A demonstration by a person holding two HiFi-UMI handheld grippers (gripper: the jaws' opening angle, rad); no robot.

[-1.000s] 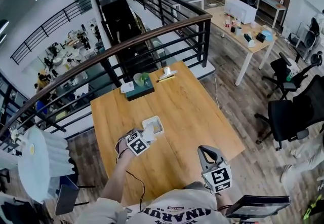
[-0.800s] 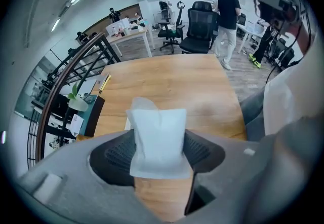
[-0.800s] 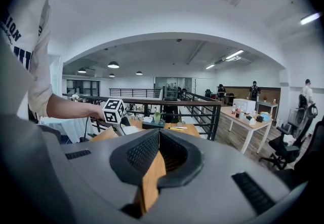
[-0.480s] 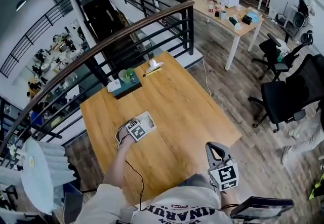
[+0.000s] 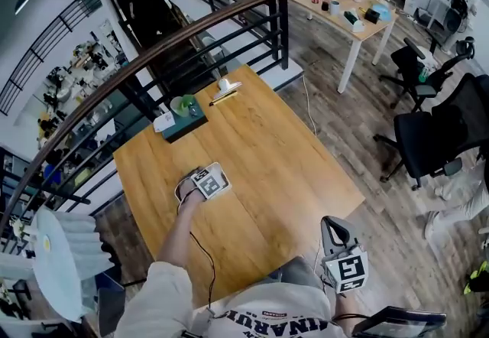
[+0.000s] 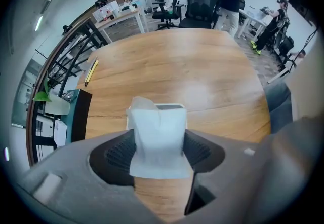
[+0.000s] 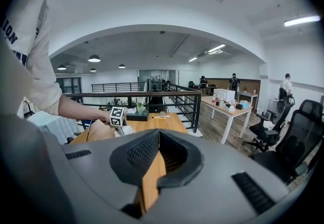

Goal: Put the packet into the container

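My left gripper (image 6: 158, 139) is shut on a white packet (image 6: 157, 142), which stands upright between the pads. Just beyond the packet sits the small white container (image 6: 170, 108) on the wooden table (image 6: 202, 76). In the head view the left gripper (image 5: 208, 182) hovers right over the container (image 5: 224, 176), whose rim shows beside the marker cube, and the packet is hidden there. My right gripper (image 5: 340, 248) hangs off the table's near edge by the person's body. Its jaws (image 7: 158, 134) are shut with nothing between them.
At the table's far edge stand a dark green box with a plant (image 5: 183, 116), a yellow pencil (image 5: 225, 97) and a small white object (image 5: 227, 86). A black railing (image 5: 229, 30) runs behind the table. Office chairs (image 5: 439, 138) stand on the floor to the right.
The left gripper has moved with the packet from beside the container to directly above it, covering most of it in the head view. The right gripper has stayed at the near edge.
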